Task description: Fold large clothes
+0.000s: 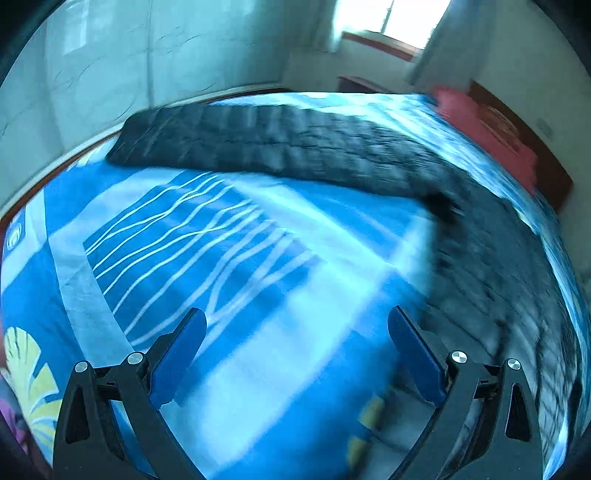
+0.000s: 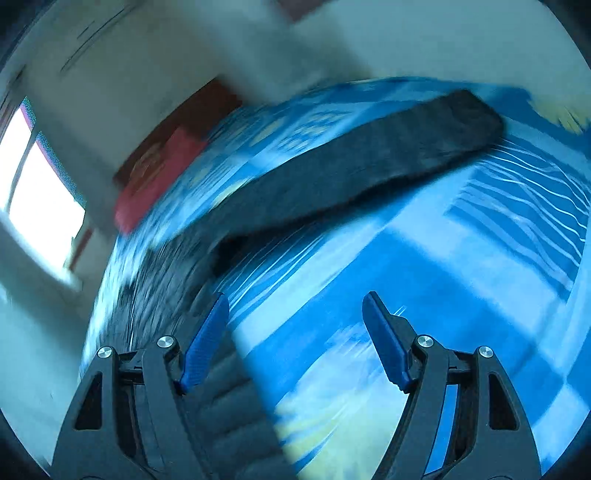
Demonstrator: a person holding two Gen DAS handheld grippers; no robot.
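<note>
A long dark quilted garment (image 1: 295, 147) lies across the bed, its sleeve stretched to the far left and its body running down the right side (image 1: 509, 266). My left gripper (image 1: 297, 321) hangs open above the blue sheet, just left of the garment's body, nothing between its blue pads (image 1: 177, 354). In the right wrist view the same garment (image 2: 351, 173) runs from upper right to lower left and passes under the gripper's left finger. My right gripper (image 2: 295, 306) is open over the garment's edge and the sheet, gripping nothing. Both views are motion-blurred.
The bed (image 1: 229, 258) carries a blue and white patterned sheet with yellow leaf prints. A red pillow (image 1: 487, 125) lies by the wooden headboard (image 1: 524, 136). White walls and a bright window (image 1: 391, 18) stand behind; the window (image 2: 37, 192) shows at the left in the right wrist view.
</note>
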